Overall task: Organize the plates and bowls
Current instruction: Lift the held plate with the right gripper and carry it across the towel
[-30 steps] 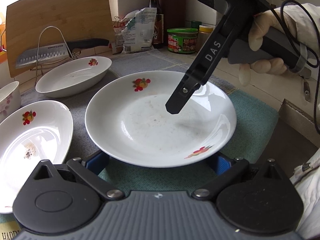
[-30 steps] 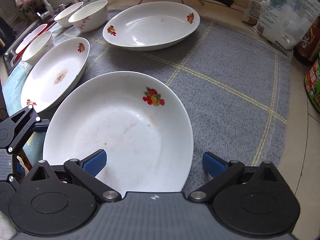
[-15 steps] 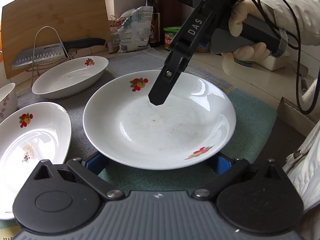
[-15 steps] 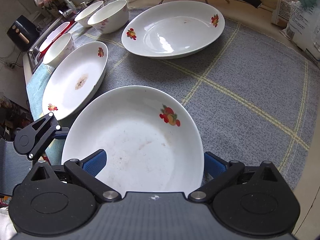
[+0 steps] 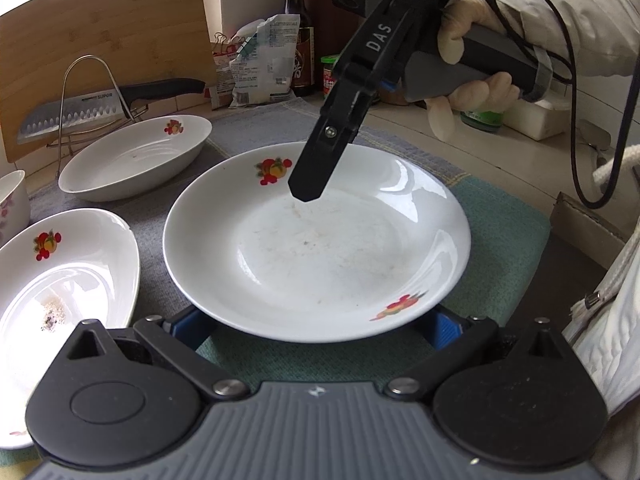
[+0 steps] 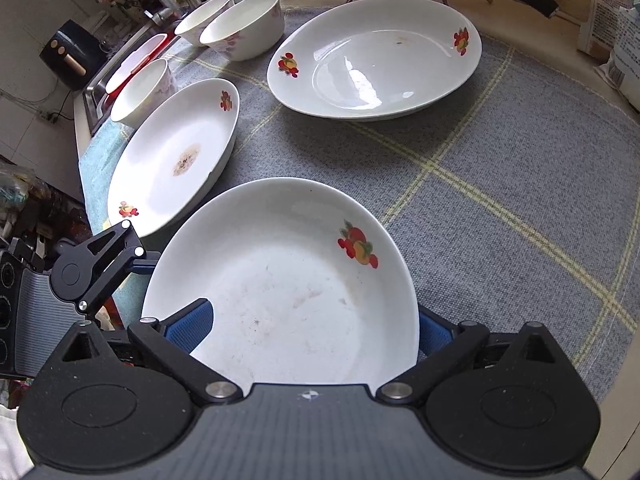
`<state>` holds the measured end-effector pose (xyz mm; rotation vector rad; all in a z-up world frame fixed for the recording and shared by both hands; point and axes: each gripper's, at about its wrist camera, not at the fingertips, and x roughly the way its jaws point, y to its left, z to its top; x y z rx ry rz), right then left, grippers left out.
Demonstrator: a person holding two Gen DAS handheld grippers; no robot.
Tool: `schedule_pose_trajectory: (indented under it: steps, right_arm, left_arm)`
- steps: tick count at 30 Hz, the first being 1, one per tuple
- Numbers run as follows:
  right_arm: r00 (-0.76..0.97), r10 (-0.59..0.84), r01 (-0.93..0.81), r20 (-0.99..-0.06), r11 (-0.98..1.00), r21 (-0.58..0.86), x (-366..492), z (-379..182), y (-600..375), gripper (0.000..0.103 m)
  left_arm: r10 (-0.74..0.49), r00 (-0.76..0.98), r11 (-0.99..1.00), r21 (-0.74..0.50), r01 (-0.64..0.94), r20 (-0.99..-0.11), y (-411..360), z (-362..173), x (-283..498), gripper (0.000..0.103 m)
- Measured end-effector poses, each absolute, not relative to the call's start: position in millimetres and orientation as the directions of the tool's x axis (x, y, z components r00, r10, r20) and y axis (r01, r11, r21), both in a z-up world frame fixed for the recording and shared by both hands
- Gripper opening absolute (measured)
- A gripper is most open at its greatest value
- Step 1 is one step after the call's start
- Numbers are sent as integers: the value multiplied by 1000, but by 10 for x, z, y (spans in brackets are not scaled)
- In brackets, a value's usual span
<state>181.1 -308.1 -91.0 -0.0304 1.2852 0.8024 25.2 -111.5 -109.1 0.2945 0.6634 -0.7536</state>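
The plate (image 5: 316, 248) I am after lies on the mat (image 6: 500, 200) near the front edge of the bench, and both my tools are around it. My left hand-held gripper (image 5: 316, 324) is spread wide, its blue pads (image 5: 188, 322) sitting low on either side of the plate's near rim; whether they touch the rim I cannot tell. My right hand-held gripper (image 6: 312, 324) is also wide open and holds nothing, one finger over the plate's inner slope and the other outside the rim. In the left wrist view that finger (image 5: 310, 178) hangs above the plate's far side, near the fruit print, and looks clear of the glaze.

My worry is the grip itself. The plate is glazed, shallow and slick, so I judge that a pinch taken too near the lip could slide off, or tip the plate as it rises. If the two tools close unevenly, the plate may skid on the cloth toward the soiled plate (image 6: 176, 156) just beside it on the left and chip it. The oval dish (image 6: 376, 60) lies further back, and the bowls (image 6: 244, 26) toward the back left corner, near the sink edge, so any carry across them needs height.
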Motion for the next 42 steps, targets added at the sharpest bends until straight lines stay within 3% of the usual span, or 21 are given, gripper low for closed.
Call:
schedule_pose_trajectory:
  steps: [10,28,42]
  right_arm:
    - [9,522,-555,-853,712,430,1809,-909,-3080,103]
    - [15,516,-570,-857,708,417,1843,-878,-3147,91]
    - [44,510,-558,-859,726,402,1766,-804,-3191,90]
  left_arm:
    - [-525,524,697,15,717,-670,-1147,-1069,304,103]
    - [-502,540,694,58,718,-676,-1152,-1056,273,103]
    - [-514,525,673,60,737,-679,-1178,-1002,275,102]
